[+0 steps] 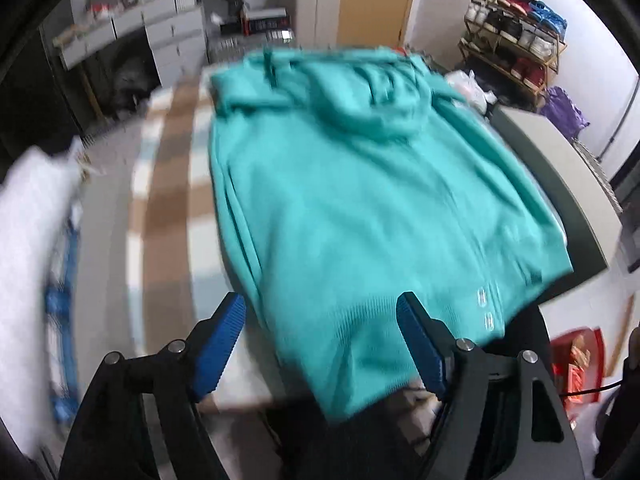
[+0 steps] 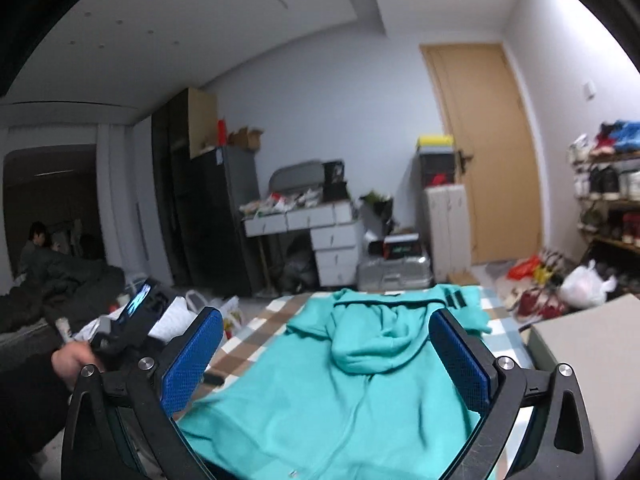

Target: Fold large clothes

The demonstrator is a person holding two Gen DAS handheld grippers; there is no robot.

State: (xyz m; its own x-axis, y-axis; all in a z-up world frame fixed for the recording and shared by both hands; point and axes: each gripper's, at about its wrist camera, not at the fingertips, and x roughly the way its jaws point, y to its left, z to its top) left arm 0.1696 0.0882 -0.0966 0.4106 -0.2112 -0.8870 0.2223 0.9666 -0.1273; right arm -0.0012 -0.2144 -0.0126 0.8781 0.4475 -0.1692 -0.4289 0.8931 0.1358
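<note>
In the left wrist view, at nine o'clock, a blurred white heap (image 1: 32, 240) lies at the edge of the checked cloth (image 1: 168, 184) that covers the desk. The left claw (image 1: 320, 320) comes in from six o'clock with its jaws apart and nothing pinched between them; the hem only passes underneath. The teal hoodie (image 1: 360, 200) fills the centre, spread back-up, hood (image 1: 372, 108) toward twelve, ribbed hem toward six and hanging a little over the near edge. It looks laid flat so the sides can be folded in; the sleeves seem already tucked. At two o'clock stands a shoe rack (image 1: 516, 44).

In the right wrist view a hand (image 2: 70, 360) at eight o'clock holds the other tool. The right claw (image 2: 326, 344) is spread as wide as it goes, empty, framing the hoodie (image 2: 320, 392), whose fabric is soft, thick and lightly rumpled
</note>
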